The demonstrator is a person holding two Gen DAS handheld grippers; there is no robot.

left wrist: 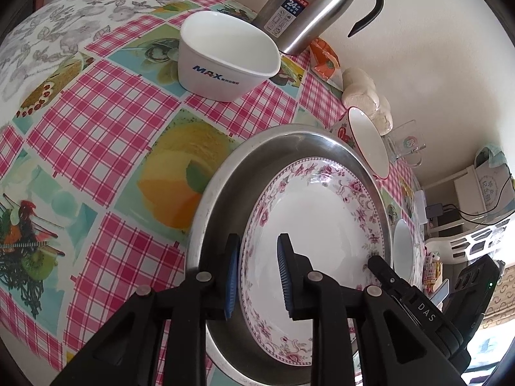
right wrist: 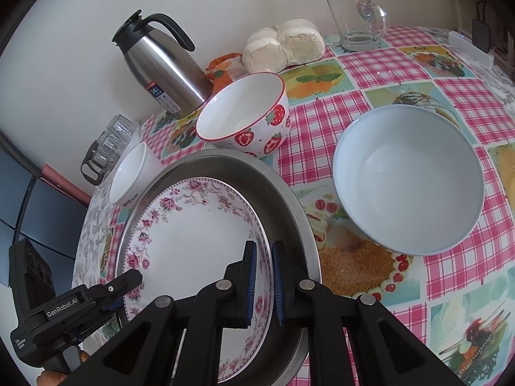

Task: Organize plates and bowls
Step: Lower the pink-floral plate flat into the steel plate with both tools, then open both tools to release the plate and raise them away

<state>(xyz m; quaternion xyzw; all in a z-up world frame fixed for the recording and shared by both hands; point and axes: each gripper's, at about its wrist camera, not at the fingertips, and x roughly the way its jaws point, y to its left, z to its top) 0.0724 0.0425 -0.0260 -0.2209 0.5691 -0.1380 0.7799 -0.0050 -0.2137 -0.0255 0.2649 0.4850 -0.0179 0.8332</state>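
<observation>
A white plate with a pink floral rim (left wrist: 315, 218) (right wrist: 193, 234) lies inside a round steel tray (left wrist: 222, 193) (right wrist: 289, 189). My left gripper (left wrist: 257, 273) straddles the plate's left rim, one blue pad outside and one inside, shut on it. Across the plate, my right gripper (right wrist: 264, 276) pinches the right rim between nearly touching pads. Around the tray stand a white bowl marked MAX (left wrist: 222, 61) (right wrist: 132, 177), a strawberry-print bowl (right wrist: 244, 112) (left wrist: 370, 141) and a large pale blue bowl (right wrist: 408, 177).
A steel thermos jug (left wrist: 315, 6) (right wrist: 164, 70) stands by the wall behind the bowls. Bagged buns (right wrist: 283, 45), an orange packet (right wrist: 222, 70) and a glass mug (right wrist: 357, 22) line the wall. Drinking glasses (right wrist: 109, 141) sit at the table's far left end. A checked cloth covers the table (left wrist: 96, 128).
</observation>
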